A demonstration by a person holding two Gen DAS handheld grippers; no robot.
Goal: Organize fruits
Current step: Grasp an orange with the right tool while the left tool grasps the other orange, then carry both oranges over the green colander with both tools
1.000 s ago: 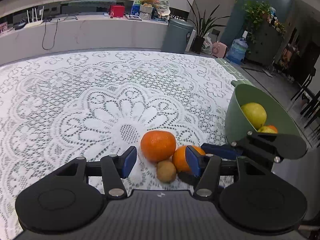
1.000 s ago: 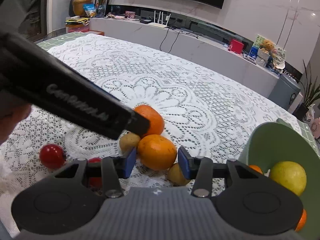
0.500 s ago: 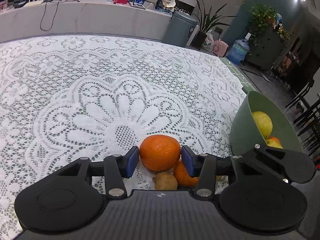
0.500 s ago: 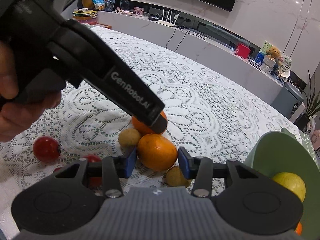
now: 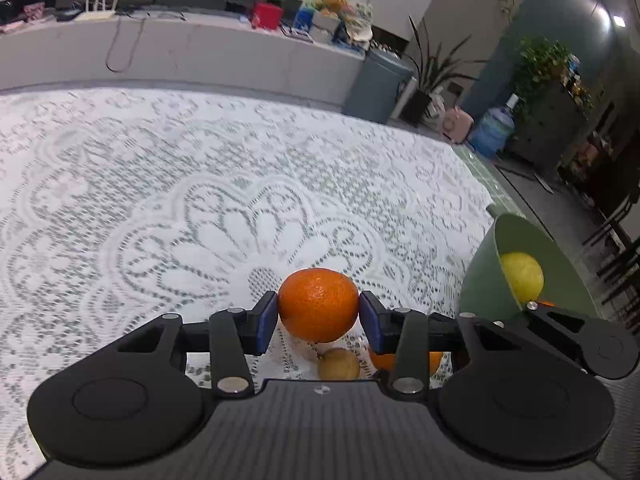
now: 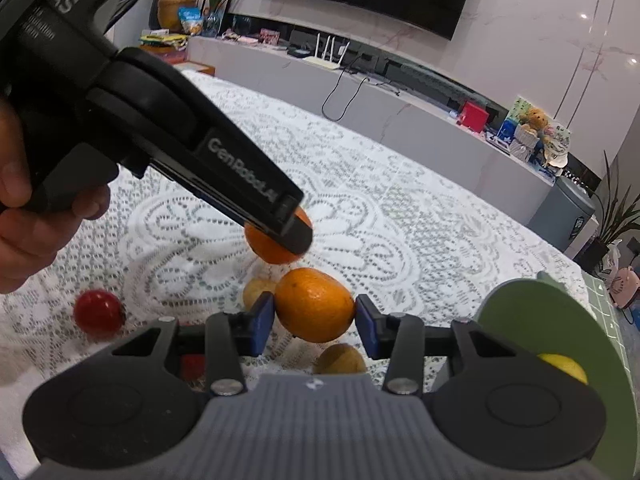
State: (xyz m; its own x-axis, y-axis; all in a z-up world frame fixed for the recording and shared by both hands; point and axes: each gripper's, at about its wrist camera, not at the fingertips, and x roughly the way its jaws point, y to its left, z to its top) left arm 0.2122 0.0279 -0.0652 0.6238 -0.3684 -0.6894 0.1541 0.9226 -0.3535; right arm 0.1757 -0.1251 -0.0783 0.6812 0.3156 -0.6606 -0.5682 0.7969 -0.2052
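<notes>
Between the blue pads of my left gripper (image 5: 319, 314) sits an orange (image 5: 318, 306). The jaws are closing and both pads touch its sides. In the right wrist view one black left finger (image 6: 294, 232) lies across that same orange (image 6: 268, 250). My right gripper (image 6: 315, 318) is shut on a second orange (image 6: 314, 305), which also shows low down past the left finger (image 5: 436, 360). A green bowl (image 5: 478, 280) at the right holds a yellow-green apple (image 5: 522, 276) and more fruit. The bowl (image 6: 532, 320) shows in the right view too.
Small brown fruits lie on the lace tablecloth (image 5: 200, 200) under the oranges (image 6: 340, 360) (image 6: 256, 292) (image 5: 339, 364). A red fruit (image 6: 98, 312) lies to the left, another partly hidden behind my right gripper. A person's hand (image 6: 24, 232) holds the left gripper. The table edge runs past the bowl.
The left jaws have closed in from wide apart onto the far orange. The right gripper has kept its hold on the near orange.
</notes>
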